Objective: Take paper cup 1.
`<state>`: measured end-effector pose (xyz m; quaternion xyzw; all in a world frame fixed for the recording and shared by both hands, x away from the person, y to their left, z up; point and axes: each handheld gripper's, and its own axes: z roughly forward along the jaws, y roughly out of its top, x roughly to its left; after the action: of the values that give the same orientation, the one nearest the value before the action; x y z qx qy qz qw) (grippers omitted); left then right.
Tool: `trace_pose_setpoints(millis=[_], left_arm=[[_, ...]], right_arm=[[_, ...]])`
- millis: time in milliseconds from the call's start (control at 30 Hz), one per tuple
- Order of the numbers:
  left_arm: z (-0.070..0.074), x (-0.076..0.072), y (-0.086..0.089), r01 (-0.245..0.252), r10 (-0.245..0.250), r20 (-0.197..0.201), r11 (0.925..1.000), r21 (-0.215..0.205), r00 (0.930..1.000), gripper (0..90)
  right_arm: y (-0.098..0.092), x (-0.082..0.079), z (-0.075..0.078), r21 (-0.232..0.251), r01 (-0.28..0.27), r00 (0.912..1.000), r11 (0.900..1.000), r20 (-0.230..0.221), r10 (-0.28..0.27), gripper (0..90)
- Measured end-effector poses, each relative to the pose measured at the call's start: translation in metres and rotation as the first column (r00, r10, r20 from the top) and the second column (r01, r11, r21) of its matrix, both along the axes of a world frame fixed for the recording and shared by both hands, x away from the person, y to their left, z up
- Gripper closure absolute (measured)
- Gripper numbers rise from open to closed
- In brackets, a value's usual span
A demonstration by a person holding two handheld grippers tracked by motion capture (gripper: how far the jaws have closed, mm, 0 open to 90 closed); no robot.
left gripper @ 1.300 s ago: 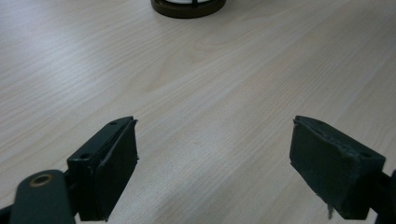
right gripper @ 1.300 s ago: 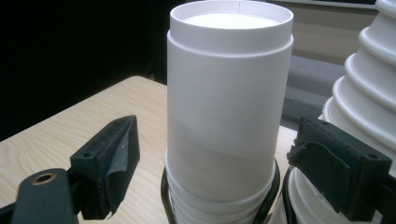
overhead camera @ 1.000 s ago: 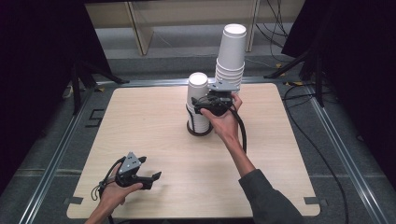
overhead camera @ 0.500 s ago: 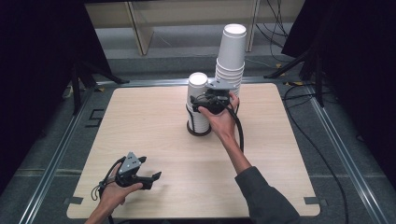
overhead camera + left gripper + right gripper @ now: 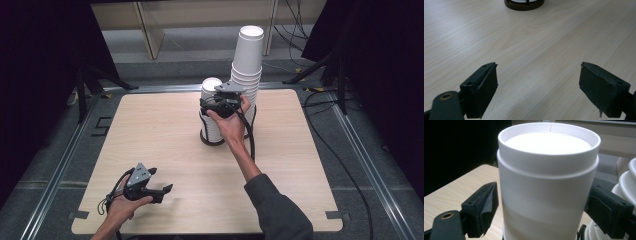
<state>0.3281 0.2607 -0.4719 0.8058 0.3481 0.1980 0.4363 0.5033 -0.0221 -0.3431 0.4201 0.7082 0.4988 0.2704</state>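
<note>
A short stack of upturned white paper cups (image 5: 211,86) stands in a dark ring holder (image 5: 212,142) at the table's far middle. My right gripper (image 5: 209,106) reaches it from the right, and its jaws stand on either side of the top cup (image 5: 546,170). A thin gap shows at the left jaw, and the right jaw is at the cup's wall. A taller, leaning stack of white cups (image 5: 248,55) rises just behind it. My left gripper (image 5: 161,181) rests low near the front left of the table, open, with bare wood between its jaws (image 5: 539,85).
The wooden table (image 5: 150,130) has a metal frame around it. The ring holder's base (image 5: 524,4) lies far ahead of the left gripper. A black cable (image 5: 248,135) trails from the right gripper along the forearm. Dark stands and cables lie on the floor beyond.
</note>
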Motion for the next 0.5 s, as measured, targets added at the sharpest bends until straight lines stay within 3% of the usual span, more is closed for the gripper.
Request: trace_pose_setpoints(millis=[233,433,500], left_arm=[[0.0002,0.0002,0.0,0.006,-0.006,0.005,1.0,0.007,1.0,14.9],[0.0003,-0.0001,-0.0001,0.004,-0.004,0.001,1.0,0.003,1.0,14.9],[0.0005,-0.0003,0.0,0.004,-0.004,0.0,1.0,0.003,1.0,14.9]], right_arm=[[0.0038,0.0043,-0.0025,0.006,0.022,0.9996,1.0,-0.019,-0.022,14.8],[0.0048,0.0083,-0.0043,0.002,0.026,0.9996,1.0,-0.009,-0.026,15.6],[0.0046,0.0085,-0.0042,0.022,0.031,0.9992,0.999,-0.027,-0.031,16.4]])
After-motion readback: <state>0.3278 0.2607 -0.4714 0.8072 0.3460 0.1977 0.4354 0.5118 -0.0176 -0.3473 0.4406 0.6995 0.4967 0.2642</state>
